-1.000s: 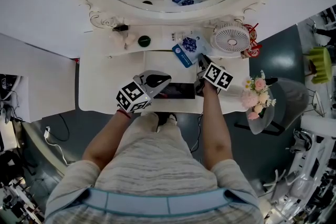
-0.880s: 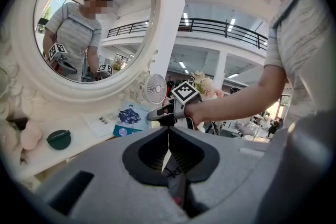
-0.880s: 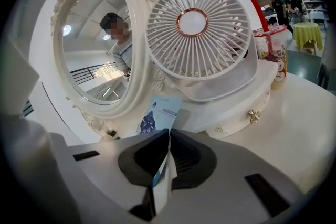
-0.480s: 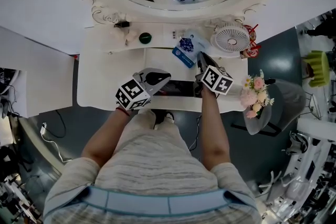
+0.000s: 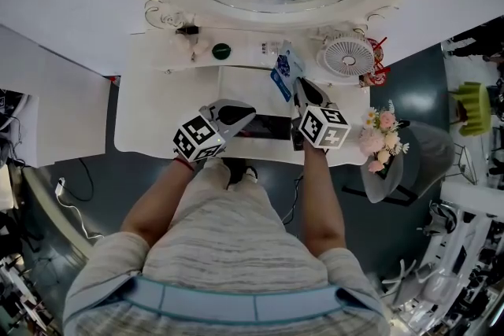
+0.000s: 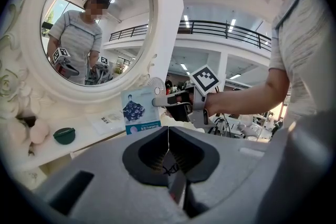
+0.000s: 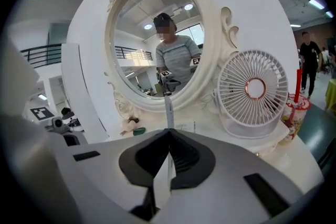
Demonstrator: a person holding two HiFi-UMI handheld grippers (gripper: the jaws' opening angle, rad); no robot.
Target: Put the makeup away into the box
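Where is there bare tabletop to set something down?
Biggest free patch: the tabletop from its left edge to the left gripper. A smaller one lies between the green compact and the dark box. Crowded: the back right, with leaflets, fan, and the right gripper shut on the blue packet; flowers border the right edge.

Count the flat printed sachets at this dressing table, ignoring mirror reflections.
2. A blue-and-white flat sachet is pinched in the right gripper; a white flat sachet lies on the white shelf. Others may be hidden.
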